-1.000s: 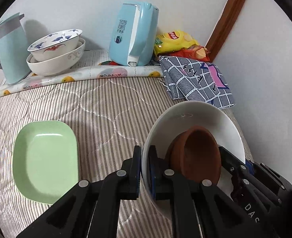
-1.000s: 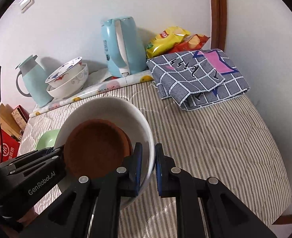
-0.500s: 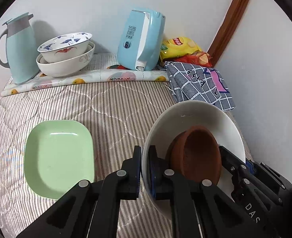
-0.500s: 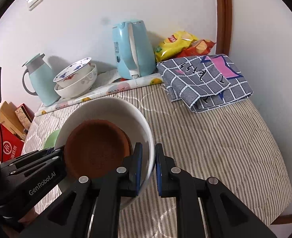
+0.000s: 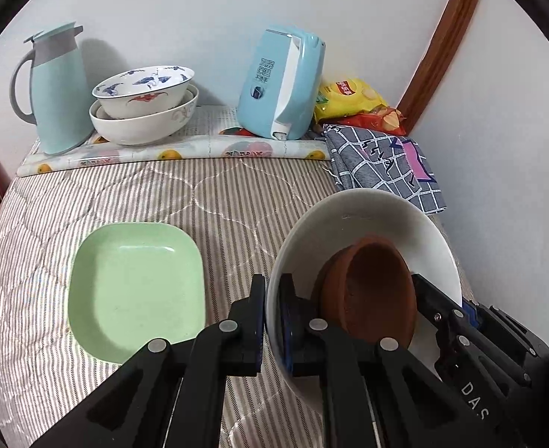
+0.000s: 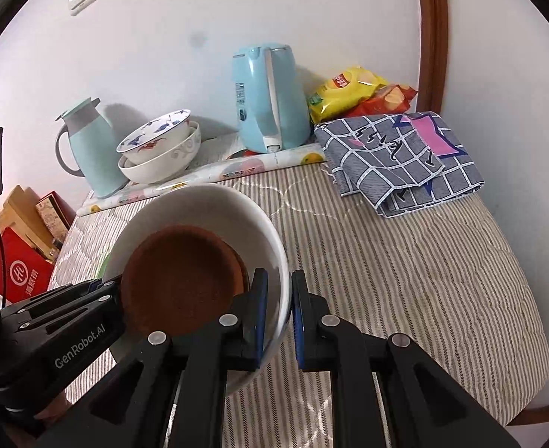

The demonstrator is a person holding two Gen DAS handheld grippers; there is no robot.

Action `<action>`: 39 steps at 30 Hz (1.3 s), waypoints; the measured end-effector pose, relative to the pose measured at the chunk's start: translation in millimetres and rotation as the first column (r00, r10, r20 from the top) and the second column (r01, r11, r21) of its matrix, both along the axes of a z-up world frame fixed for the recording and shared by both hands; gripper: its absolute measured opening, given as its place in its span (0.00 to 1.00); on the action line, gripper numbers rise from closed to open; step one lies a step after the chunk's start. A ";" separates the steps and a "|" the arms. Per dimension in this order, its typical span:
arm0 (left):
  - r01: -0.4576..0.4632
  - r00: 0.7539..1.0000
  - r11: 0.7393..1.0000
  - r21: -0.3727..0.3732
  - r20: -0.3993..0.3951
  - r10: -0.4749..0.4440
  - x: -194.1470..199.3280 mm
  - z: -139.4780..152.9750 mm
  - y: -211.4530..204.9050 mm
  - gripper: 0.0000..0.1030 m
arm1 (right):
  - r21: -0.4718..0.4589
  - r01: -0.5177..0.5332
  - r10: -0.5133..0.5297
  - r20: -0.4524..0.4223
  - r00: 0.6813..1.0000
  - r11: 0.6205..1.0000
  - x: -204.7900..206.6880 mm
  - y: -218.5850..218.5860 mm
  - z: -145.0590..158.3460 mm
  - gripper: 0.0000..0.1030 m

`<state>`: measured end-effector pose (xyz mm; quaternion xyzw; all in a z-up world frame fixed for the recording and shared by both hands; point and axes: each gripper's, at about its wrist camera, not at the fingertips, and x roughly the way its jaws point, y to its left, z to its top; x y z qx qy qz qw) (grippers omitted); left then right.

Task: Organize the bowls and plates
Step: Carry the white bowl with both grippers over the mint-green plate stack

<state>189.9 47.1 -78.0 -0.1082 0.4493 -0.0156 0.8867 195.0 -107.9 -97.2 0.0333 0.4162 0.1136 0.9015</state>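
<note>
Left gripper (image 5: 272, 321) and right gripper (image 6: 276, 313) each clamp opposite rims of a white bowl (image 5: 368, 216) holding a brown bowl (image 5: 371, 291), above the striped table (image 5: 218, 201) beside an empty green plate (image 5: 136, 287).

Glossy white ceramic bowl (image 5: 368, 220) clamped between both tongs; matt, rough terracotta-like dish (image 5: 371, 291) inside it; quilted striped cloth (image 5: 214, 198) beneath.

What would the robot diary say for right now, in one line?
left gripper: shut on white bowl rim | right gripper: same | brown bowl: inside | green plate: on bed
</note>
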 end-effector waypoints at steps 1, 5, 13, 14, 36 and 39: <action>-0.002 1.000 1.000 0.000 0.001 0.002 -0.8 0.5 0.7 0.08 | 0.001 -0.001 0.001 0.001 1.000 1.000 -0.6 1.2 0.7 0.12; -0.013 1.000 1.000 0.000 0.005 0.013 -4.1 1.7 5.7 0.08 | 0.002 -0.008 0.008 0.006 1.000 1.000 -3.2 6.3 2.5 0.12; -0.033 0.999 0.999 -0.001 0.010 0.033 -10.5 4.5 17.7 0.08 | 0.001 -0.029 0.029 0.012 1.000 1.000 -6.4 17.2 5.1 0.12; -0.036 0.999 0.999 -0.002 0.011 0.036 -11.1 4.7 18.9 0.08 | 0.002 -0.031 0.031 0.012 0.999 1.000 -6.5 18.7 5.2 0.12; -0.087 0.996 0.996 0.018 0.001 0.087 -8.6 4.4 53.7 0.08 | 0.018 -0.087 0.087 0.013 0.996 0.996 0.9 54.6 1.7 0.12; -0.091 0.996 0.996 0.016 0.000 0.091 -8.6 3.0 58.9 0.08 | 0.015 -0.093 0.092 0.012 0.996 0.996 2.3 58.8 0.6 0.12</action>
